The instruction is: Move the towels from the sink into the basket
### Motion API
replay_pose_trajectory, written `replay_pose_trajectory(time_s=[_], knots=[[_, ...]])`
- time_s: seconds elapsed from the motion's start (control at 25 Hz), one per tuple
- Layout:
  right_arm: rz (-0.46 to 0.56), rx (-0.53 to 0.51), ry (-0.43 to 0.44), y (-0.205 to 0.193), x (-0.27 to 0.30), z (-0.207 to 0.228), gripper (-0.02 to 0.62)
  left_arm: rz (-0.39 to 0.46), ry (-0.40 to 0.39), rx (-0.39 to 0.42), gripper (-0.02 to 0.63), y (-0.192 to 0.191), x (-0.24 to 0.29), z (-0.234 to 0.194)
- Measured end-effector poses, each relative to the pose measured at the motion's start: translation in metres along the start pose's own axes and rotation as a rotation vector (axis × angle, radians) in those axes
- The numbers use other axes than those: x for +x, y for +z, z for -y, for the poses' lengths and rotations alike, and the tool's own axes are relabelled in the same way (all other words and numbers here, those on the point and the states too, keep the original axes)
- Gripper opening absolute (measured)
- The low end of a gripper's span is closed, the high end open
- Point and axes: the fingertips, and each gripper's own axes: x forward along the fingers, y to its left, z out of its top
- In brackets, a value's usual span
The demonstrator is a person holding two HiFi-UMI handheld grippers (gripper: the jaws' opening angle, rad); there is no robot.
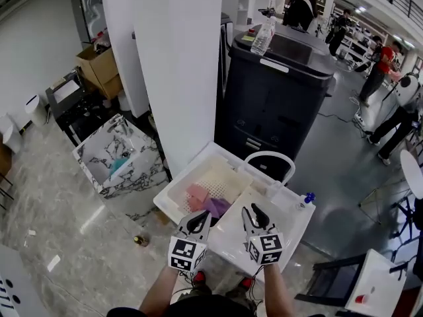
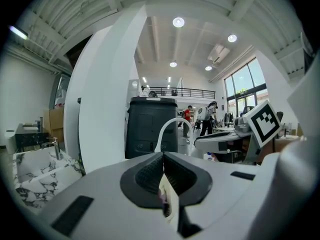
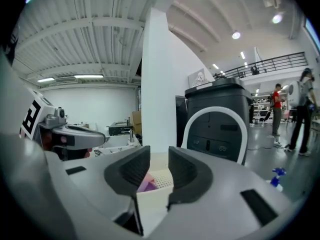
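**A:** What does the head view show?

**B:** Looking steeply down, a white sink [image 1: 299,224] fills the lower centre. A perforated basket [image 1: 221,177] sits in its left half. A pink towel [image 1: 196,193] and a purple towel [image 1: 217,207] lie inside the basket, touching each other. An arched white tap [image 1: 268,154] stands at the back of the right half. A blue-capped bottle [image 1: 306,199] stands at the sink's right corner.

**A:** And the tools?

**B:** Two forearms [image 1: 160,289] come in from the bottom edge. The left gripper [image 1: 201,218] sits just below the purple towel in the frame. The right gripper [image 1: 252,210] is beside it, to the right, over the sink. Neither holds a towel.

**A:** What about the left gripper view?

**B:** The left gripper [image 2: 163,156] has its jaws pressed together at the tips, with no towel between the pads. Past them the tap [image 2: 173,119] curves at centre. A black cabinet [image 2: 150,129] stands behind the tap, and a white pillar [image 2: 100,109] rises at left.

**A:** And the right gripper view?

**B:** The right gripper [image 3: 159,159] has its jaws standing apart, with nothing between the pads. Through the gap, low at centre, the basket's [image 3: 161,179] perforated wall shows. A corner of the purple towel [image 3: 143,184] lies against that wall. The tap [image 3: 215,110] arches right of centre, in front of the cabinet [image 3: 220,96]. The bottle [image 3: 276,176] is at lower right.
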Motion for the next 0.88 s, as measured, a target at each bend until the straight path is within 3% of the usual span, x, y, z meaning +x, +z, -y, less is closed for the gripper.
replay_pose_trajectory(time_s=[0.24, 0.56, 0.88], knots=[[0.059, 0.036, -0.105, 0.009, -0.040, 0.030, 0.087, 0.021, -0.088, 0.033, 0.008, 0.015, 0.016, 0.035], [0.055, 0.022, -0.194, -0.004, -0.084, 0.056, 0.061, 0.005, -0.172, 0.050, 0.008, 0.011, 0.026, 0.075], [0.059, 0.022, -0.251, -0.015, -0.124, 0.067, 0.048, -0.004, -0.202, 0.069, 0.008, 0.008, 0.025, 0.096]])
